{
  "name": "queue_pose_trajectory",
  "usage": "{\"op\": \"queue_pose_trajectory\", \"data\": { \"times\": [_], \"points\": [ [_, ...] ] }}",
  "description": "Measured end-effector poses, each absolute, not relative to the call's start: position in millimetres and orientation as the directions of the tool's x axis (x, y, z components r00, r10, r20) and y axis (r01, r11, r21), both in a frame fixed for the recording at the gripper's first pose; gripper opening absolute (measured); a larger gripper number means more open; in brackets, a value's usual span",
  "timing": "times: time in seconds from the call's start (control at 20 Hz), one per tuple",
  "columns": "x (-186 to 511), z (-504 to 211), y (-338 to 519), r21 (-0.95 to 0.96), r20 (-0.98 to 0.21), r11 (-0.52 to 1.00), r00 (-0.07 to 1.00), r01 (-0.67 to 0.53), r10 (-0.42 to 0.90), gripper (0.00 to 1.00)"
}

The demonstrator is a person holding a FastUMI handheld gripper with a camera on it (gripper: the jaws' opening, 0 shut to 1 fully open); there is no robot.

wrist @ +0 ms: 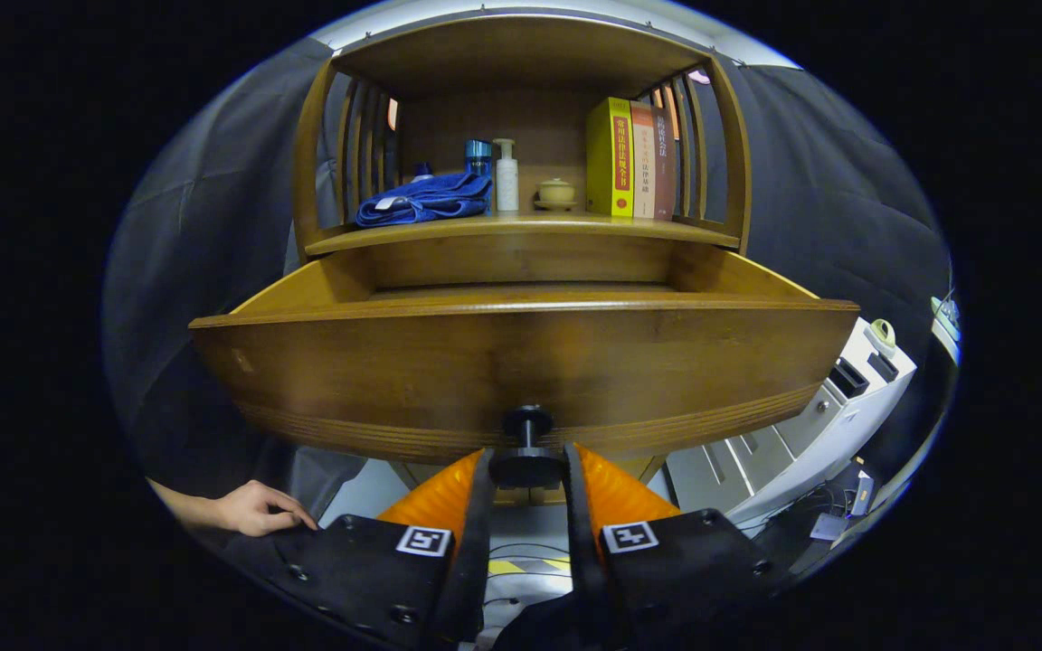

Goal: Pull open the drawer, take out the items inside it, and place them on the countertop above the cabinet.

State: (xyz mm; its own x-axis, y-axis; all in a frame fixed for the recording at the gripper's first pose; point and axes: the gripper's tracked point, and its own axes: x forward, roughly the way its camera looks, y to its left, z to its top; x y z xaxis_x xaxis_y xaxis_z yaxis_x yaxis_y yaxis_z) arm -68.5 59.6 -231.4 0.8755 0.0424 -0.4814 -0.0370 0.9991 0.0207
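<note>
Gripper (527, 463) clamped on the 1 black knob (527, 423) of the pulled-out drawer (521, 362). Desk (521, 226) above: 1 blue cloth (426, 199), 2 bottles (506, 174), 3 books (634, 158).

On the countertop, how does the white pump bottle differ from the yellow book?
The white pump bottle is slim, round and pale; the yellow book is flat-sided, wider and clearly taller. The bottle stands apart near the blue cloth; the book leans against other books. Both stand upright. The gripper is shut on the drawer knob.
</note>
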Motion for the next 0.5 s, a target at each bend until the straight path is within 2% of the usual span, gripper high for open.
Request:
{"op": "queue_pose_trajectory", "data": {
  "times": [0.5],
  "points": [
    [-73.2,-125.5,48.8,0.019,-0.361,0.998,0.930,-0.064,0.066,0.67]
  ]
}}
